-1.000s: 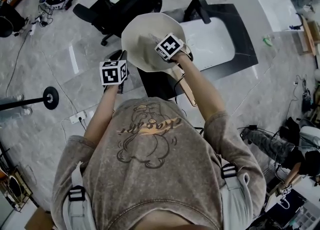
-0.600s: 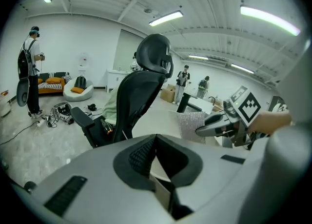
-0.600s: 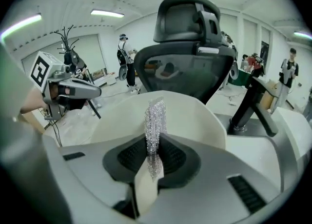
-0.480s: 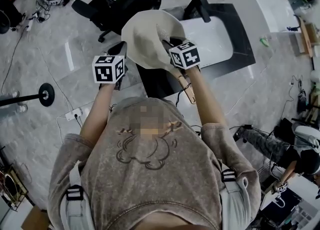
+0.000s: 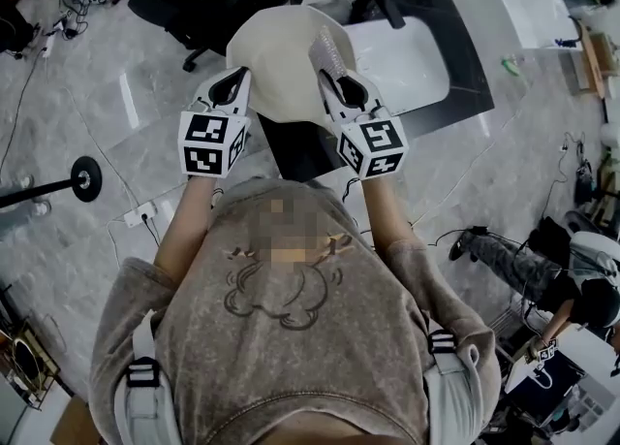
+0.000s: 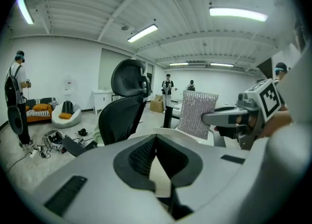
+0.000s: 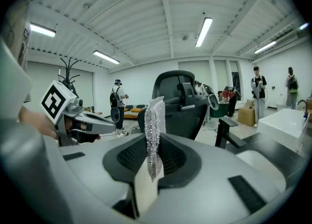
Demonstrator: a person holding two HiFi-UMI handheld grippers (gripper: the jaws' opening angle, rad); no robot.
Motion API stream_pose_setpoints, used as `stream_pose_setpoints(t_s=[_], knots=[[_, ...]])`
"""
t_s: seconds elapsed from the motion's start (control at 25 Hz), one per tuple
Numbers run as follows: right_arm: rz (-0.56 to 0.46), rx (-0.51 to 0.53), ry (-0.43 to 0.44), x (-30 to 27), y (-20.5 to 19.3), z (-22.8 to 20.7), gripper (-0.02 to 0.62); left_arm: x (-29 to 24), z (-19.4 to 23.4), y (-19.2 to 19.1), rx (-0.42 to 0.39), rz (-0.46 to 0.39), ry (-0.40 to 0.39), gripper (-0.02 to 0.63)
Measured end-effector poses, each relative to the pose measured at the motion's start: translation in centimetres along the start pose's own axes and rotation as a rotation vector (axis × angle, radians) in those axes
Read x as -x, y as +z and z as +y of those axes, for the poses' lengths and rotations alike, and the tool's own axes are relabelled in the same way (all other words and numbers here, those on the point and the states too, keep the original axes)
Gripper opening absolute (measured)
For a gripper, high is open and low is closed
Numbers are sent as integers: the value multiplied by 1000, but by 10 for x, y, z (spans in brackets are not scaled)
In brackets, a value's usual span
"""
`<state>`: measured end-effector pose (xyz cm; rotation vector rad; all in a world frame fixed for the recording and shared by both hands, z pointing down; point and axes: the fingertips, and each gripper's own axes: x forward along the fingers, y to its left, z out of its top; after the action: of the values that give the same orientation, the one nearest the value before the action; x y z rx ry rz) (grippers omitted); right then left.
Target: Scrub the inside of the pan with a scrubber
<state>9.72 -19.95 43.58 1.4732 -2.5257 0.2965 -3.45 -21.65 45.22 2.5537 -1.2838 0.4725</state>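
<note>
Positioning step: right gripper (image 5: 336, 73) grasps scrubber (image 5: 327, 47) above pan (image 5: 276, 65), left gripper (image 5: 235, 77) clenched; next, press scrubber against inner wall

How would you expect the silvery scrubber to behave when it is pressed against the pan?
Probably light: the scrubber, pinched at one edge by the right gripper, stands out without drooping. It looks thin edge-on, so it may flex under pressure. Its rough sparkly surface should resist slipping.
</note>
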Motion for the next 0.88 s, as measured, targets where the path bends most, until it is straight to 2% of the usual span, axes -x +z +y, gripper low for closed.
stream_pose_setpoints(t_s=[0.16, 0.32, 0.52, 0.88], knots=[[-103, 44, -53, 15, 15, 2, 78, 7, -1, 22, -16, -144, -12, 17], [-175, 7, -88, 25, 20, -2, 78, 15, -3, 36, -19, -266, -16, 17], [-225, -35, -105, 29, 25, -4, 78, 16, -4, 36, -23, -283, -9, 17], [-237, -49, -88, 28, 28, 5, 75, 18, -6, 37, -20, -285, 4, 17]])
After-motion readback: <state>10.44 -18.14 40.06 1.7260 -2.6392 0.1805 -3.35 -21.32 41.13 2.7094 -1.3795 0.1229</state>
